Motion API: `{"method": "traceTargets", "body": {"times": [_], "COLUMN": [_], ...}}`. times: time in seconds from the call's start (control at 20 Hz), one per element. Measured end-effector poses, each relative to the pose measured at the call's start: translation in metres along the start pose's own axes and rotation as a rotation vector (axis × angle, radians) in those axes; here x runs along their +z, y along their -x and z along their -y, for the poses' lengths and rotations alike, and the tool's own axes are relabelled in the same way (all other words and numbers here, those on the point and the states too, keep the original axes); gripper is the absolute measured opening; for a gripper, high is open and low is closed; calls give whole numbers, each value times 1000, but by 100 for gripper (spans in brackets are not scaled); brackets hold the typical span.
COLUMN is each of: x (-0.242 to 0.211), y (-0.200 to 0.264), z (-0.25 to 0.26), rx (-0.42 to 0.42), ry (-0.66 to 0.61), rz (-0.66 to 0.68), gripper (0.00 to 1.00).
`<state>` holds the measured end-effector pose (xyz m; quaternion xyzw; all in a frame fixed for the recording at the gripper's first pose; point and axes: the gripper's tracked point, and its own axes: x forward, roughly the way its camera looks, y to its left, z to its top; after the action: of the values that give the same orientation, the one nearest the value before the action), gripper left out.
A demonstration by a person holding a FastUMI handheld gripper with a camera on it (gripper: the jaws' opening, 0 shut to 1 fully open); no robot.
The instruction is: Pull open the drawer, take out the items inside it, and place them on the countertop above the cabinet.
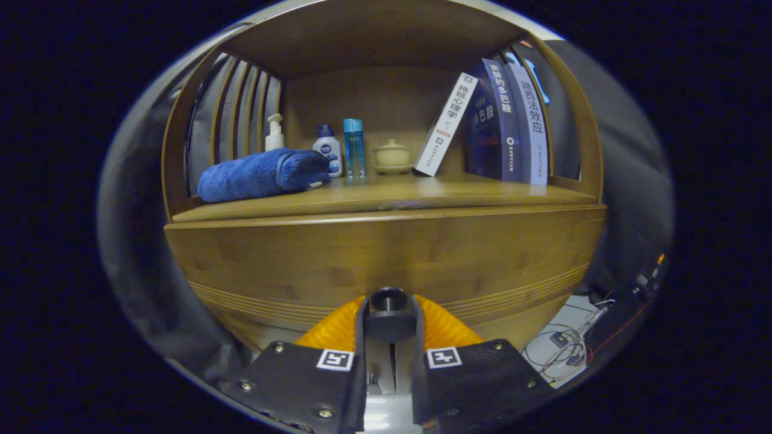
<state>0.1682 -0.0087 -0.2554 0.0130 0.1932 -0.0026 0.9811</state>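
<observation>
With fingers pressed on drawer knob (388,299) — hand-held gripper (389,313) nearly closed.

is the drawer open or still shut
Shut, it seems: the drawer front sits flush under the countertop, no interior showing. The gripper clamps its knob.

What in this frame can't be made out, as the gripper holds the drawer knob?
- Drawer contents: hidden behind its closed wooden front, gripper view.
- Knob: only its round end shows; the gripper fingers cover its sides.
- Pump bottle: lower part hidden behind the rolled blue towel.
- Cables on the floor: too small to identify.
</observation>
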Motion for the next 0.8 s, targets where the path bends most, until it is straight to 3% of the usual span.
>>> {"method": "traceTargets", "body": {"times": [0.8], "x": [-29], "y": [98], "z": [6], "rx": [-26], "ry": [14], "rz": [-45], "gripper": [30]}}
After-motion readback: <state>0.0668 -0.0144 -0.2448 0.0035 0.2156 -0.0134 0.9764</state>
